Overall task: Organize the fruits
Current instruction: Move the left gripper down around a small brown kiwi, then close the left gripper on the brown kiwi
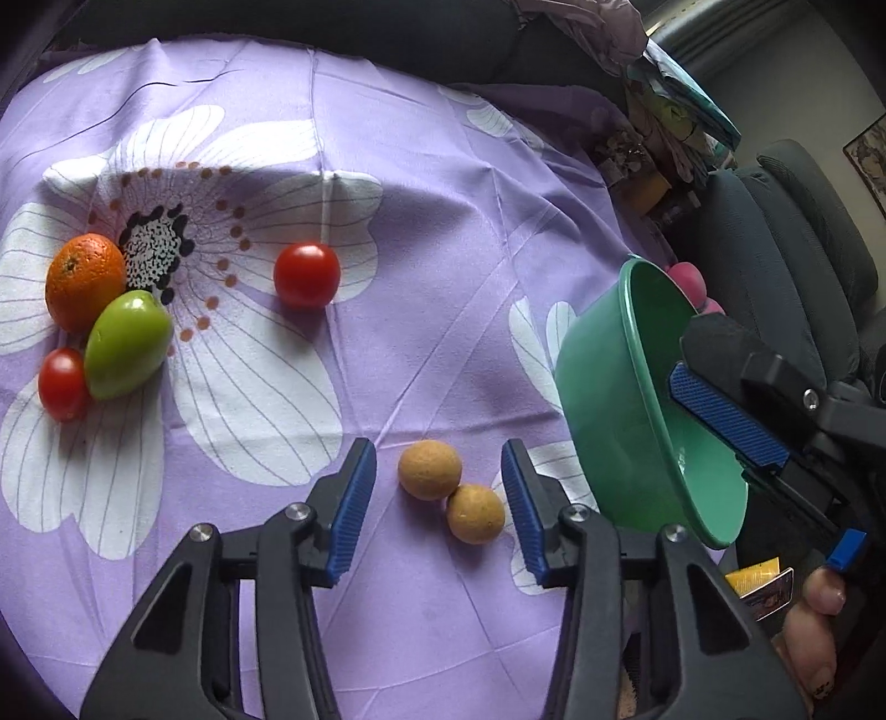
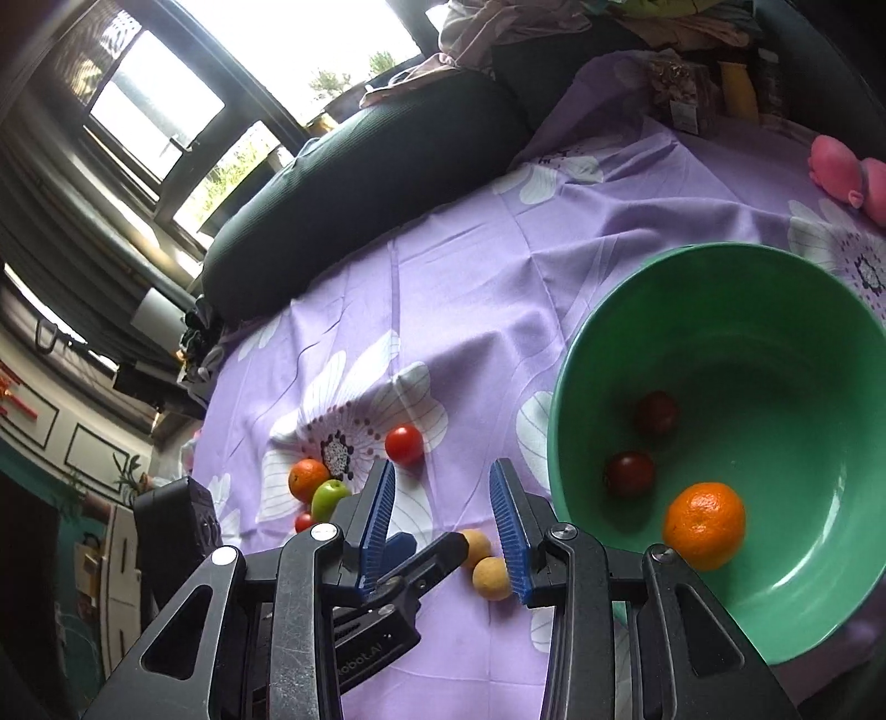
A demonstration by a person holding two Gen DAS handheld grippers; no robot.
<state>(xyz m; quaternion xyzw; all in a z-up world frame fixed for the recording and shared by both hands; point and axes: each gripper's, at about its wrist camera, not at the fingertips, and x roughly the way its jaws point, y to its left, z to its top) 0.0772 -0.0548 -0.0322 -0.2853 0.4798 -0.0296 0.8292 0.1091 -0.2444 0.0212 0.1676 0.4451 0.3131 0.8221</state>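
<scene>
Fruits lie scattered on a purple flowered cloth [image 1: 443,343] that drapes the desk. Two tan round fruits [image 1: 449,492] touch each other just ahead of the left gripper [image 1: 438,509], between its blue pads; its jaws are wide apart and hold nothing. Farther off a red tomato [image 1: 306,275] sits alone on a white petal. To the left an orange [image 1: 84,282], a green fruit [image 1: 126,343] and a second tomato [image 1: 62,383] huddle, touching.

The green bowl [image 2: 775,310] stands on the right of the cloth. It appears tilted in the left wrist view. Inside lie an orange [image 2: 703,525] and two dark red fruits [image 2: 629,473], near the lower wall. The right gripper [image 2: 443,520] hangs over the cloth just left of the bowl, jaws spread and empty; in the left view one of its pads seems to lie against the bowl's rim, though contact is hard to tell.

A pink object [image 2: 847,171] rests beyond the bowl. A dark cushion [image 2: 354,183] lines the cloth's far edge, with bright windows [image 2: 160,111] behind it and piled clothes [image 2: 554,22] at the far side.
</scene>
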